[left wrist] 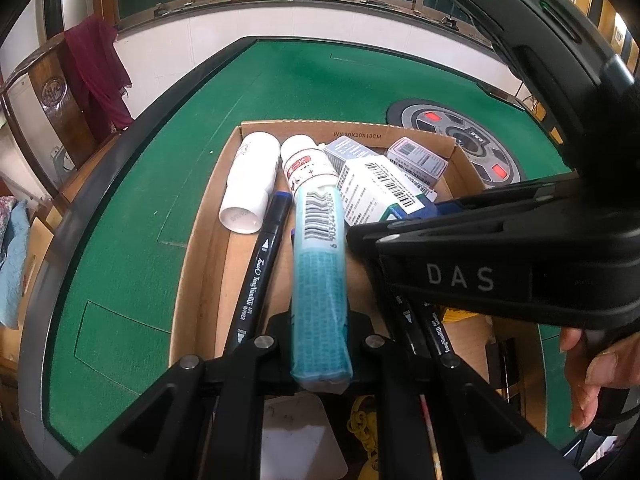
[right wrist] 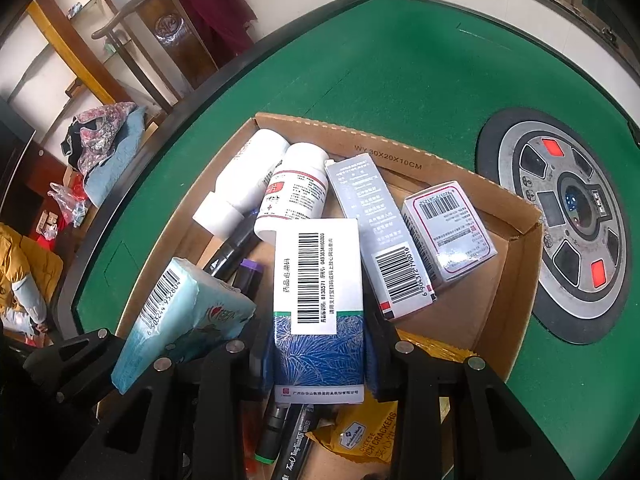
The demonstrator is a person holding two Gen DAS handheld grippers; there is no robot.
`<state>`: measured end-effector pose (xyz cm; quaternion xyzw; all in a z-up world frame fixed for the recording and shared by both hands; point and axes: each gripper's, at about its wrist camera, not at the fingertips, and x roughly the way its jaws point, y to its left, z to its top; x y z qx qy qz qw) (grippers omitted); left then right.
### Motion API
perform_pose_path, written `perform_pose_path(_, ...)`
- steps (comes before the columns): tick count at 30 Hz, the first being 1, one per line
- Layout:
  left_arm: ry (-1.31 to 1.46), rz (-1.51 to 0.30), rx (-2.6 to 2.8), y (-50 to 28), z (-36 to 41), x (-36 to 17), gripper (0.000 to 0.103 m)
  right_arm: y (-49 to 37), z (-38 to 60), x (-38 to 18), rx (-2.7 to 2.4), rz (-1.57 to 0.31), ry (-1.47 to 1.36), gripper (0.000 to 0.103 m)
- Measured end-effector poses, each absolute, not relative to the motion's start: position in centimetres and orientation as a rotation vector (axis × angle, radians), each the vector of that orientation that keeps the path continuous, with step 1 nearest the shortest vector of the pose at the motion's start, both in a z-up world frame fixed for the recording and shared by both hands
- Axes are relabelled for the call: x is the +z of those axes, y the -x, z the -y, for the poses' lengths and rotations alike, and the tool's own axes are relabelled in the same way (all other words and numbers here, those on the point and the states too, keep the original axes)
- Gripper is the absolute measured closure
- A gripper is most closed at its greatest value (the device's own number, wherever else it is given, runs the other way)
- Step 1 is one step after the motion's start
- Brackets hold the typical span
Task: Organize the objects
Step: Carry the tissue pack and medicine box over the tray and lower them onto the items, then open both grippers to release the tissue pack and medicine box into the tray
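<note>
My left gripper [left wrist: 322, 346] is shut on a teal tissue pack [left wrist: 320, 292], held lengthwise over the open cardboard box [left wrist: 208, 240]. In the right wrist view the same tissue pack [right wrist: 180, 316] hangs at the lower left. My right gripper [right wrist: 320, 354] is shut on a white and blue medicine box [right wrist: 320, 280] with a barcode label, tilted over the cardboard box [right wrist: 516, 216]. Its black body crosses the right side of the left wrist view. Both held things hover close together above the box's contents.
Inside lie two white bottles [right wrist: 240, 188] [right wrist: 298, 188], a long grey carton [right wrist: 372, 236], a small white carton [right wrist: 448, 232], black markers [left wrist: 260, 272] and a yellow cracker packet [right wrist: 360, 436]. The box sits on a green felt table [right wrist: 380, 72] with a round centre console [right wrist: 560, 220]. A hand [left wrist: 592, 372] shows at right.
</note>
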<state>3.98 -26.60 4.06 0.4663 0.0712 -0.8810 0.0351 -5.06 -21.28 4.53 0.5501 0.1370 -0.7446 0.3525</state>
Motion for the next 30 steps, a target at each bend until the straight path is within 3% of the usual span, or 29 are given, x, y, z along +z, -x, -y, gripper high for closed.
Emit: perform_pose_path(30,-1.425,-0.199,-2.705,-5.8,25.4,4.0,0.09,2.9,20.3,4.4,-1.901,-0.384,-1.431,0.065)
